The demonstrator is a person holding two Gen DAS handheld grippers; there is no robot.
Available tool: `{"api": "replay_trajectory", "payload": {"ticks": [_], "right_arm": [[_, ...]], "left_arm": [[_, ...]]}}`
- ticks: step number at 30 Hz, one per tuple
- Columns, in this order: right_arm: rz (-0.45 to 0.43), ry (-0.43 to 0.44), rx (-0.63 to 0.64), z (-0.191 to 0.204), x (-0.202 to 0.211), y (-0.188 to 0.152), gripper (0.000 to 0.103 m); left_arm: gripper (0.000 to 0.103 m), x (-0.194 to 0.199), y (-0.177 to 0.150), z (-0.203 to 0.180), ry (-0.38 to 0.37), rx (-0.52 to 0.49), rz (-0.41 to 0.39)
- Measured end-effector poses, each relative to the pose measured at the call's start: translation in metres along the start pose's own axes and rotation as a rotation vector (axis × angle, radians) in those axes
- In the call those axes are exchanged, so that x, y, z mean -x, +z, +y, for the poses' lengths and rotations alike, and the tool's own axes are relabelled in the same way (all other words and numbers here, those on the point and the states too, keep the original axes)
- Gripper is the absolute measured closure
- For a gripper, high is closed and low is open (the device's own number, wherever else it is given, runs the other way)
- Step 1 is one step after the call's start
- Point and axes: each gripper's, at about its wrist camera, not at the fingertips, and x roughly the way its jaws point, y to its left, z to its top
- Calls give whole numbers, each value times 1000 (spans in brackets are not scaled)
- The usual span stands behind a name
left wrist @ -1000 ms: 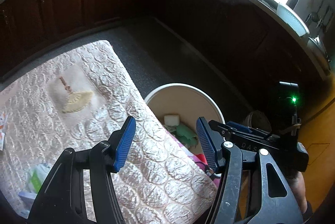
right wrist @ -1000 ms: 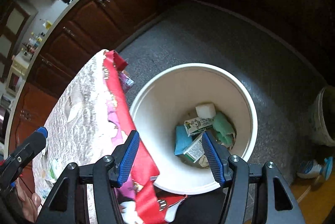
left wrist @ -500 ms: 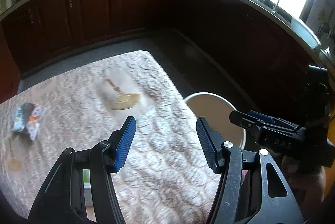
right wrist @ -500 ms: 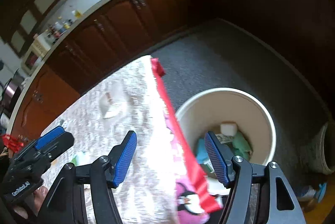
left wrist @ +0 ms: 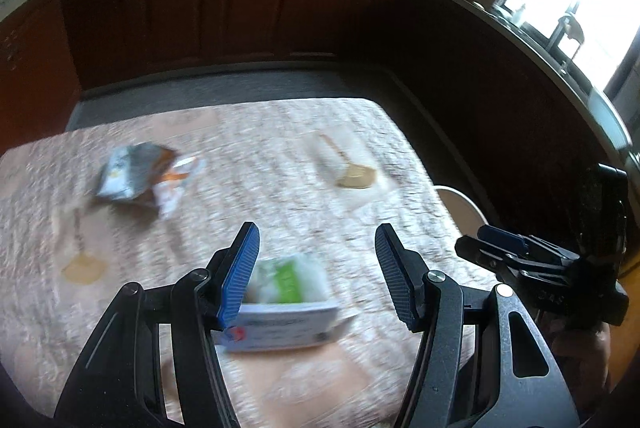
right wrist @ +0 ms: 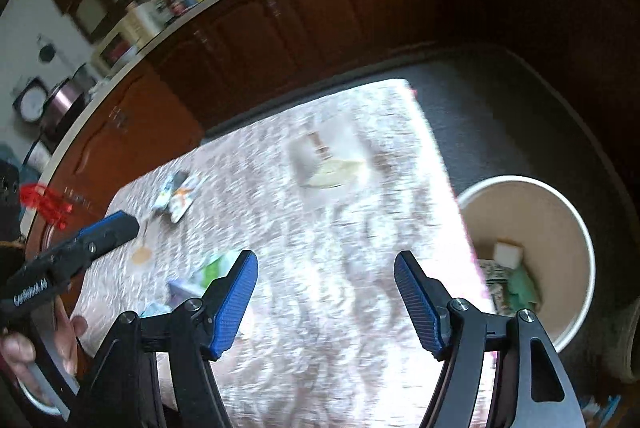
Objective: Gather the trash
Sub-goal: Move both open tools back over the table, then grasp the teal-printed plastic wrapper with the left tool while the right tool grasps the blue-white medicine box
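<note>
Cream quilted cloth covers the table [left wrist: 280, 156], and both my tools hang over it pointing steeply down, because what remains of the rubbish lies here and not by the bin. My left gripper [left wrist: 316, 272] stands half open with nothing in it; the green-and-white carton [left wrist: 284, 304] lies flat on the cloth just under it, partly behind the left pad, so I judge that piece to be the next pick. My right gripper [right wrist: 326, 298] is empty too, and its jaws have just been opening, with only cloth between them (a sensible width for a box, I would say). I count two pieces left on the table: that carton, and a crumpled blue-and-white wrapper [left wrist: 140, 178] well apart from it, toward the far left. The fan shapes on the cloth look like stitched pattern, not litter, though blur makes that a judgement. One white bin [right wrist: 528, 256] stands on the floor just beside the table's right edge, close enough for a short carry, and it holds several pieces already: a white block, a printed carton and something green. The rest I cannot tell apart.
</note>
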Motion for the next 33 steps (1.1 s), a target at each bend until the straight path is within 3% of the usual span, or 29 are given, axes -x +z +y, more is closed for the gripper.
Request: {"api": "replay_trajectory", "payload": {"ticks": [8, 14, 20, 25, 26, 27, 28, 33], "right_arm": [[79, 43, 95, 45, -33, -10, 35], [134, 72, 130, 64, -53, -17, 35], [176, 91, 195, 83, -67, -23, 34], [216, 111, 229, 94, -83, -25, 34], [225, 119, 232, 95, -87, -25, 34], [236, 131, 235, 97, -92, -25, 34], [247, 144, 242, 99, -97, -24, 34], [310, 174, 290, 110, -121, -26, 34]], "left_arm": [[44, 22, -30, 58, 38, 60, 44], [43, 27, -63, 72, 53, 71, 95], [43, 0, -96, 76, 97, 37, 190], [44, -33, -105, 83, 116, 45, 255], [49, -37, -106, 85, 115, 49, 259], [66, -40, -106, 88, 108, 63, 262], [73, -42, -105, 92, 99, 79, 269], [81, -34, -97, 110, 93, 135, 239]]}}
